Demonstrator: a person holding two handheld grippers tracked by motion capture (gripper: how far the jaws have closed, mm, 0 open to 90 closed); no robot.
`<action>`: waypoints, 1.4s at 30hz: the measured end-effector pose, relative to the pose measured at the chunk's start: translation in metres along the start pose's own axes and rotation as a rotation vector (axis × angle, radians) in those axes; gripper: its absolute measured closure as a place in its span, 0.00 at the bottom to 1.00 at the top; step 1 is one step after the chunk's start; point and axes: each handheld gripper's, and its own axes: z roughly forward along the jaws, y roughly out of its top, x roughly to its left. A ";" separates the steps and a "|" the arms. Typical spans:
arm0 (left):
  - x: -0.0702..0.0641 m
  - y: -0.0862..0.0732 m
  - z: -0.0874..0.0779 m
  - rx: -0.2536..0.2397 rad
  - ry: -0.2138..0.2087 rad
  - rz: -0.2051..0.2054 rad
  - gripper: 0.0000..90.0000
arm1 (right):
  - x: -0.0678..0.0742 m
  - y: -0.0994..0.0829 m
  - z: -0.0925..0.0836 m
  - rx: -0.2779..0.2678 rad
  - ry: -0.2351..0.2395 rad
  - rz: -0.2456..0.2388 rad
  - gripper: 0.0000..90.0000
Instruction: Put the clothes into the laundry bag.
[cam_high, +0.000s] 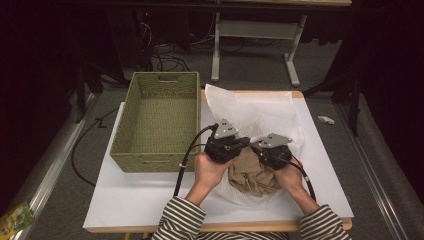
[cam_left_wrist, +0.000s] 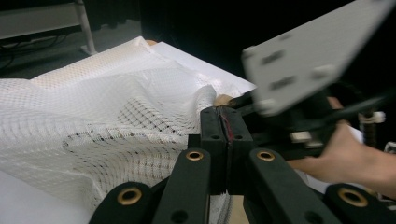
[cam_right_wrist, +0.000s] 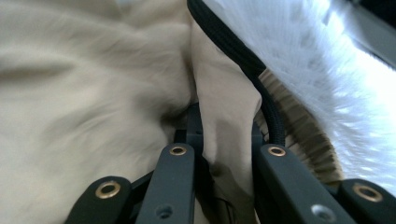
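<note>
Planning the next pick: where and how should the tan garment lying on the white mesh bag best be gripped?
Grip a raised fold of the tan garment, coming from above on its near side. It lies crumpled on the white mesh bag, so ridges stand up for pinching. The right tongs already pinch such a fold.

Your left gripper (cam_high: 235, 145) sits with its jaws pressed fully together, white mesh pinched at the pads (cam_left_wrist: 215, 128). Your right gripper (cam_high: 266, 152) lies just beside it, tips angled in toward the left one, jaws nearly together with a fold of tan cloth between the pads. Both forearms in striped sleeves come up from below, each hand wrapped behind its gripper.
</note>
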 end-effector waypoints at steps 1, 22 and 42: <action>0.001 -0.001 0.001 0.006 0.002 -0.003 0.99 | -0.003 -0.002 0.009 0.019 0.015 0.024 0.89; 0.010 -0.011 0.008 0.026 0.027 -0.032 0.99 | 0.006 -0.042 -0.069 -0.125 0.264 0.053 0.31; -0.002 -0.007 0.015 0.026 -0.044 -0.019 0.99 | 0.020 -0.018 -0.030 -0.125 0.146 0.010 0.90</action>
